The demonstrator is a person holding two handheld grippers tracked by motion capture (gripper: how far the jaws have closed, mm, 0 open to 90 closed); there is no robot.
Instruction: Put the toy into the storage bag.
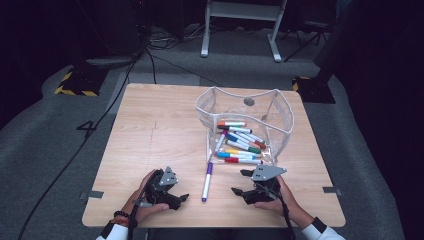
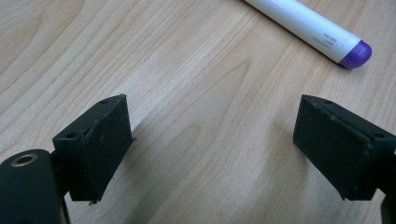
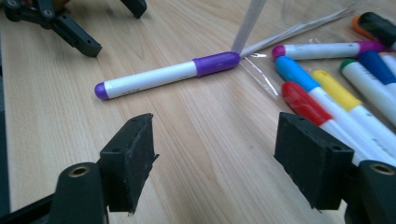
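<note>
Purple-capped white plastic marker (image 1: 207,181) lies flat on the wood table (image 1: 150,130) between my grippers, cap touching the clear mesh-edged pouch (image 1: 243,122). Light, rigid, probably slick; I'd grip mid-barrel. Left gripper (image 1: 176,196) and right gripper (image 1: 243,184): jaws open, empty. Pouch wall and loose markers (image 3: 327,100) crowd the cap end.

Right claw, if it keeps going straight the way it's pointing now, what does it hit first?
Probably the purple marker, lying crosswise on the table ahead of the open right claw. Only bare wood shows between them. Depth is hard to judge, so it might touch the tabletop first.
</note>
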